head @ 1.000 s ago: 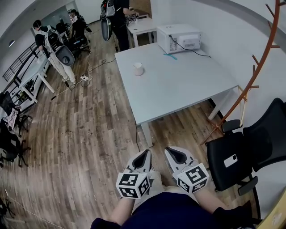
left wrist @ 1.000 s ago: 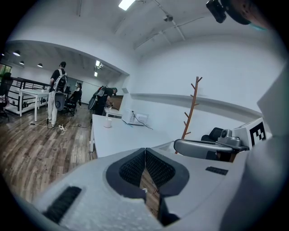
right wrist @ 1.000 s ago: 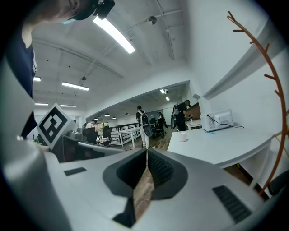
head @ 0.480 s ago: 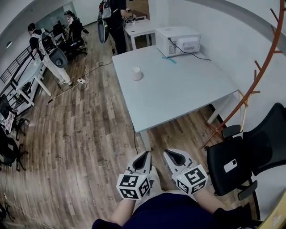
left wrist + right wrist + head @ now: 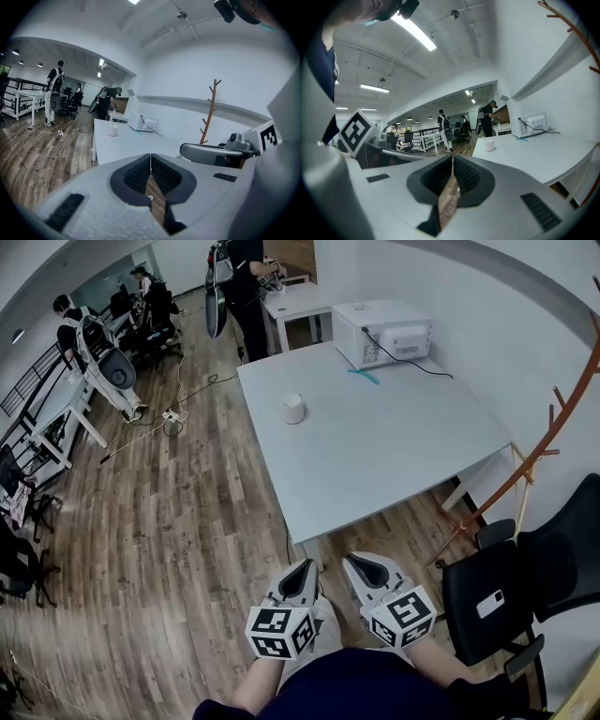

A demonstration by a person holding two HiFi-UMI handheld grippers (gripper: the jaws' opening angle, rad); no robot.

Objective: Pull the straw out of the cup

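Table [image 5: 394, 456] nearer, cup [image 5: 293, 409] by its edge, left gripper [image 5: 305, 564] and right gripper [image 5: 355, 562] fingers clenched

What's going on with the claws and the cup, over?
Left claw shut, empty. Right claw shut, empty. Cup on table, untouched, out of reach. Nothing blocking.

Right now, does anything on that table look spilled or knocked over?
Nothing stands out. The white cup stands upright on the table, no spill round it; a thin teal stick lies flat beside the microwave.
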